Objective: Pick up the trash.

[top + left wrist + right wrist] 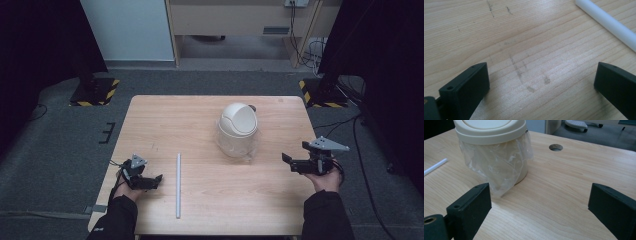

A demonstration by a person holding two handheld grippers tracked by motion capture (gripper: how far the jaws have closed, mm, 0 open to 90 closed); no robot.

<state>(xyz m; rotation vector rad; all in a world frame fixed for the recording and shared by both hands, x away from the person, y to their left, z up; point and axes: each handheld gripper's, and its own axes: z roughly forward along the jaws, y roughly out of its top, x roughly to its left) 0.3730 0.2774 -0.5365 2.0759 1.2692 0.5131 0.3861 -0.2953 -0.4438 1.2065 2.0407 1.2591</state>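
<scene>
A cream bin (238, 124) with a domed lid and a clear plastic liner (496, 167) stands toward the table's (210, 200) far edge, right of centre. A white tube (178, 185) lies nearer the left edge. The left gripper (156, 180) sits beside the tube and the right gripper (286, 160) by the right edge, each with jaws wide and empty.

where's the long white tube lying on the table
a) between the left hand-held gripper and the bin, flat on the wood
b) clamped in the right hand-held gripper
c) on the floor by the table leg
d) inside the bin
a: the white tube lies flat on the table, just right of the open left hand-held gripper and left of the bin.
</scene>
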